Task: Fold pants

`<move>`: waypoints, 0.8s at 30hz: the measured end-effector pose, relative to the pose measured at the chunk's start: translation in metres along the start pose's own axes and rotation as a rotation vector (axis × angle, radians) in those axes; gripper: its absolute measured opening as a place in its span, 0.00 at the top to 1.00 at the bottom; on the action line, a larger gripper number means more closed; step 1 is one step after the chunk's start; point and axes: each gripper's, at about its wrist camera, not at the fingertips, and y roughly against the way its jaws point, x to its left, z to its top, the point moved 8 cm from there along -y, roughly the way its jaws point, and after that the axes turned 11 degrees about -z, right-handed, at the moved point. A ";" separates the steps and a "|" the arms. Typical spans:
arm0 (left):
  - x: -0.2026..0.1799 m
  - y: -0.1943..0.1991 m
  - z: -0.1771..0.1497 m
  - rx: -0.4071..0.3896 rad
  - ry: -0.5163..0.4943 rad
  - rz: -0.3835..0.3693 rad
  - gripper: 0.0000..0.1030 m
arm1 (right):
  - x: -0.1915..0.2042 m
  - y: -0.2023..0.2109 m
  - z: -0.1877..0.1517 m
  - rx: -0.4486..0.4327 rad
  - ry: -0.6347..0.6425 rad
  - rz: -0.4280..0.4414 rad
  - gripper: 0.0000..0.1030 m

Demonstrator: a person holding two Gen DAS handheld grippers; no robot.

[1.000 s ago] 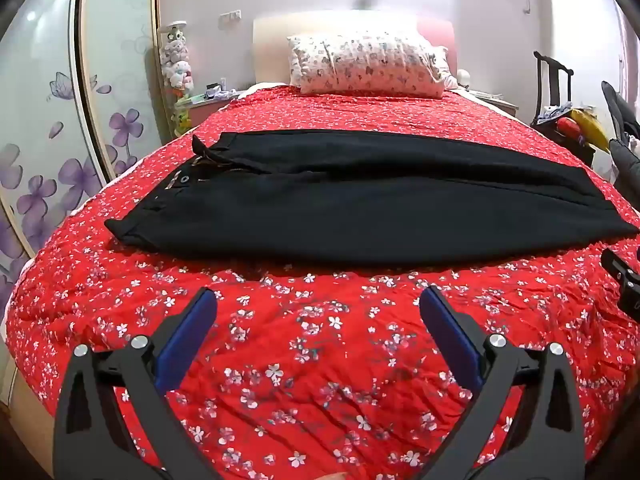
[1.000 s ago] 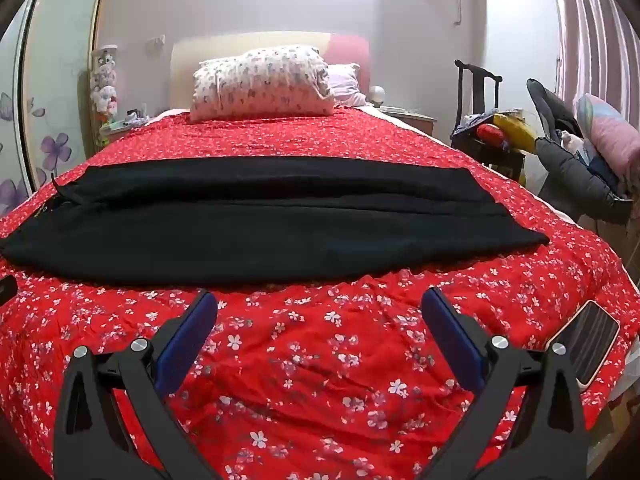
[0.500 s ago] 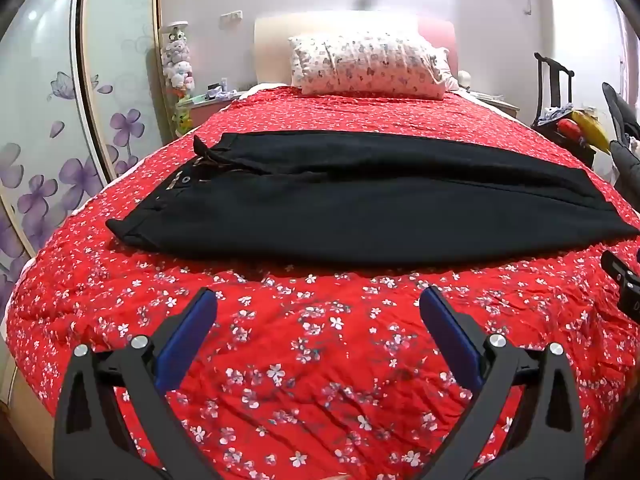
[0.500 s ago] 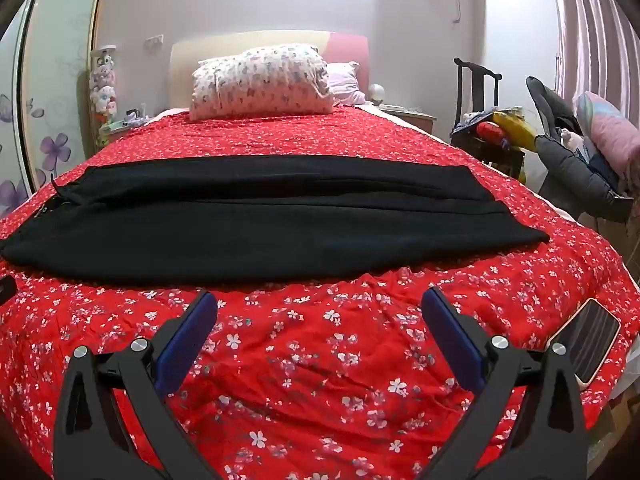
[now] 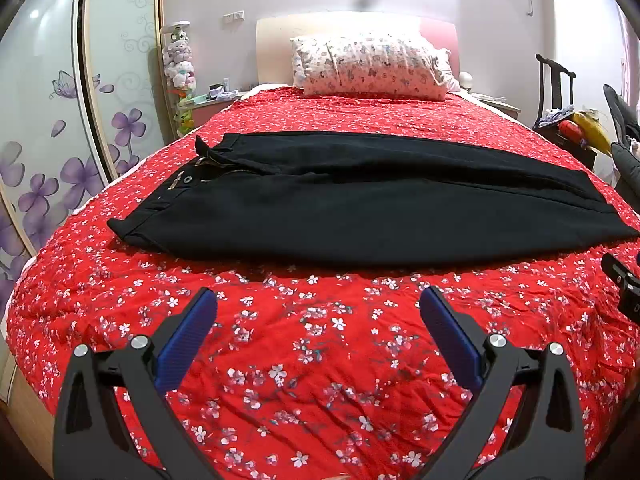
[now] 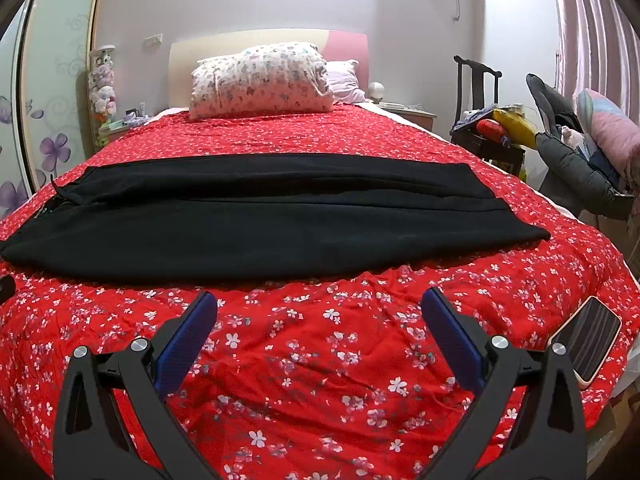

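Black pants [image 5: 360,204] lie flat across a bed with a red flowered cover [image 5: 320,360], waistband at the left, leg ends at the right. One leg lies over the other lengthwise. In the right wrist view the same pants [image 6: 260,216] span the bed, leg hems toward the right. My left gripper [image 5: 318,304] hovers over the cover short of the pants' near edge, open and empty. My right gripper [image 6: 320,306] is likewise open and empty, in front of the pants' near edge. A bit of the right gripper [image 5: 624,284] shows at the left wrist view's right edge.
A phone [image 6: 586,340] lies on the cover near the bed's right edge. A patterned pillow [image 5: 372,66] sits at the headboard. A wardrobe with purple flowers [image 5: 60,140] stands left of the bed. A chair with clutter [image 6: 488,120] and a dark jacket [image 6: 576,168] stand to the right.
Both views have shifted very slightly; the pants sit a touch lower in frame. Grippers stay open, the pants lie untouched.
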 end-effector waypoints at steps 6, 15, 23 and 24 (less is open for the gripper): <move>0.000 0.000 0.000 0.000 0.001 0.001 0.02 | 0.000 0.000 -0.001 -0.001 0.000 0.000 0.01; 0.001 0.000 -0.001 0.000 0.006 0.000 0.02 | -0.002 -0.002 0.000 0.003 -0.002 0.004 0.01; 0.002 0.000 -0.001 0.000 0.008 -0.001 0.02 | -0.002 -0.002 0.000 0.004 -0.002 0.004 0.01; 0.002 0.000 0.000 -0.001 0.007 -0.002 0.02 | -0.002 -0.002 0.000 0.004 -0.002 0.004 0.01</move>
